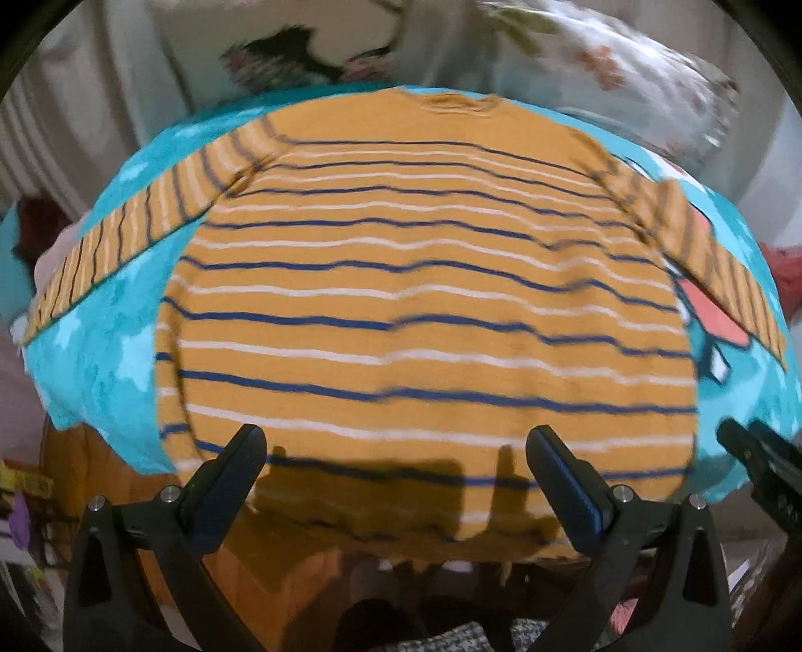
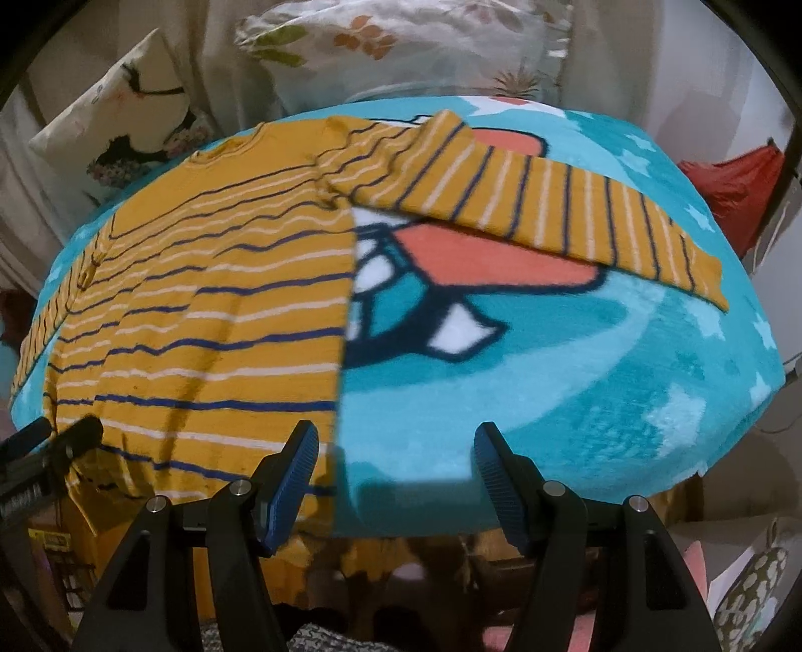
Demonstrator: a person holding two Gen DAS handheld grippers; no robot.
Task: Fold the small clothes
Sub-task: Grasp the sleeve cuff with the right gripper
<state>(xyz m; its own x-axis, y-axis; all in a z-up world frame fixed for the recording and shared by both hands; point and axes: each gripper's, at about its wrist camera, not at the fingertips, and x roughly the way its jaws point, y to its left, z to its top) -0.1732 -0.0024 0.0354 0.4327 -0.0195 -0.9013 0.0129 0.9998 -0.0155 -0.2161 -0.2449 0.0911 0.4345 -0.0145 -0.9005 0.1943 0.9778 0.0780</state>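
Tongs: left [image 1: 396, 461], right [image 2: 396, 461] agape over shirt [image 1: 426, 301] hem.

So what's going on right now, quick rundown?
Left gripper open, right gripper open, both empty at near hem. Shirt flat on blanket, sleeves out. Nothing blocking.

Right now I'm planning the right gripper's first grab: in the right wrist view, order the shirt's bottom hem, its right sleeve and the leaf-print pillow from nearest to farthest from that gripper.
1. Bottom hem: lower left, beside the right gripper's left finger.
2. Right sleeve: spread across the blanket, upper right.
3. Leaf-print pillow: top, beyond the blanket.
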